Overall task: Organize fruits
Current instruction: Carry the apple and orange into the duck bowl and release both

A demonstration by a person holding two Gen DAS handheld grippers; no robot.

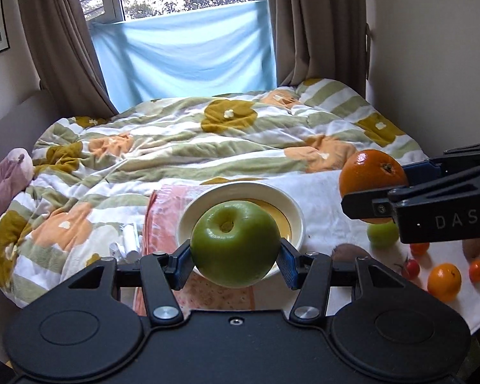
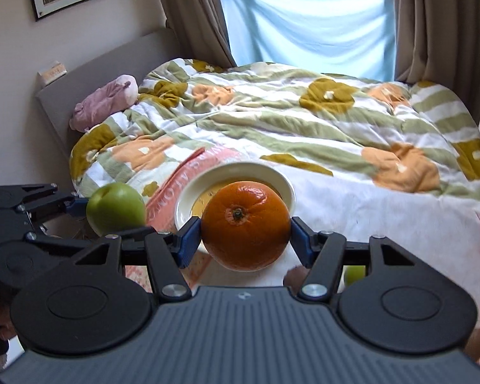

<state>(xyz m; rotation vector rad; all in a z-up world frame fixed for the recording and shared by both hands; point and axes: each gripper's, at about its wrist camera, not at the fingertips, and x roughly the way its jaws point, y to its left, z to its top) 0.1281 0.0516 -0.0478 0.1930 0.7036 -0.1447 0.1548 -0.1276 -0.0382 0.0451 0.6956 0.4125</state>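
One green apple is clamped in the left gripper above the bowl. One orange is clamped in the right gripper. On the white cloth are counted one apple, one orange, three tomatoes.

A glossy green apple hangs stem-dimple up, pinched at its sides. A ripe orange is clamped likewise — stem end facing the camera. Both hover before the empty cream bowl on the bed.
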